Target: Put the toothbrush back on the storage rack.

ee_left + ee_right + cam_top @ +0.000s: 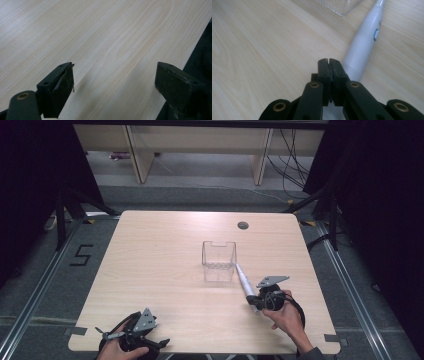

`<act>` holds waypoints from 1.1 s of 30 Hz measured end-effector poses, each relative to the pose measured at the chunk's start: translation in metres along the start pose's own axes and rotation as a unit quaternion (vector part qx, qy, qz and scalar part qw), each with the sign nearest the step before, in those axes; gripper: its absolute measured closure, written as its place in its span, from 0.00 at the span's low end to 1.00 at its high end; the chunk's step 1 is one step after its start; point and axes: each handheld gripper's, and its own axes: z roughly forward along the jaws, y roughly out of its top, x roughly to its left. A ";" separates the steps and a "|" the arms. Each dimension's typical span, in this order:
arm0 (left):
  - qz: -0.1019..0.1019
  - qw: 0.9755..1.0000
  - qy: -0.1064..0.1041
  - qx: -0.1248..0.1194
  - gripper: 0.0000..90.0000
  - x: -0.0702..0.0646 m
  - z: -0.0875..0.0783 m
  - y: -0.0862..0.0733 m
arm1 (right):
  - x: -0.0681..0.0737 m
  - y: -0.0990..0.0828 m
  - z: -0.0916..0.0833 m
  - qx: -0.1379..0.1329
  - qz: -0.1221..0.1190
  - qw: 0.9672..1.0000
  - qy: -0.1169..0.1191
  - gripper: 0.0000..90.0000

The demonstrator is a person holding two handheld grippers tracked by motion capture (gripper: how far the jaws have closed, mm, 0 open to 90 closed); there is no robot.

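A white electric toothbrush [244, 282] lies on the wooden table [160, 270], its head end by a clear plastic container [218, 261]. My right gripper [254, 302] is at the handle's near end, shut, with nothing between its jaws. In the right gripper view the closed jaws [328, 61] sit just left of the toothbrush handle [364, 42], and the container's corner [339, 6] is at the top. My left gripper [161, 342] rests at the table's front left edge. In the left gripper view it [115, 80] is wide open over bare wood.
A round cable hole [243, 225] is in the table's far right part. The table's edge [190, 57] runs close by the left gripper's right jaw. Dark floor, rails and black stands surround the table.
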 end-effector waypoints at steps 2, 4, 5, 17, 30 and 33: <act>0.000 1.000 0.000 0.000 0.17 0.000 0.000 0.000 | -0.001 -0.002 -0.001 -0.006 0.008 1.000 -0.002 0.98; 0.000 1.000 0.000 0.000 0.17 0.000 0.000 0.000 | -0.008 -0.004 -0.006 0.003 0.012 1.000 -0.007 0.98; 0.000 1.000 0.000 0.000 0.17 0.000 0.000 0.000 | -0.008 -0.004 -0.006 0.003 0.012 1.000 -0.007 0.98; 0.002 1.000 -0.001 0.002 0.17 0.000 0.000 0.000 | -0.030 -0.018 -0.019 -0.004 0.038 0.999 -0.025 0.98; 0.002 1.000 -0.001 0.002 0.17 0.000 0.001 0.000 | -0.037 -0.021 -0.025 0.000 0.043 0.998 -0.036 0.98; 0.002 1.000 -0.001 0.002 0.17 0.000 0.001 0.000 | -0.037 -0.021 -0.025 0.003 0.041 0.999 -0.032 0.98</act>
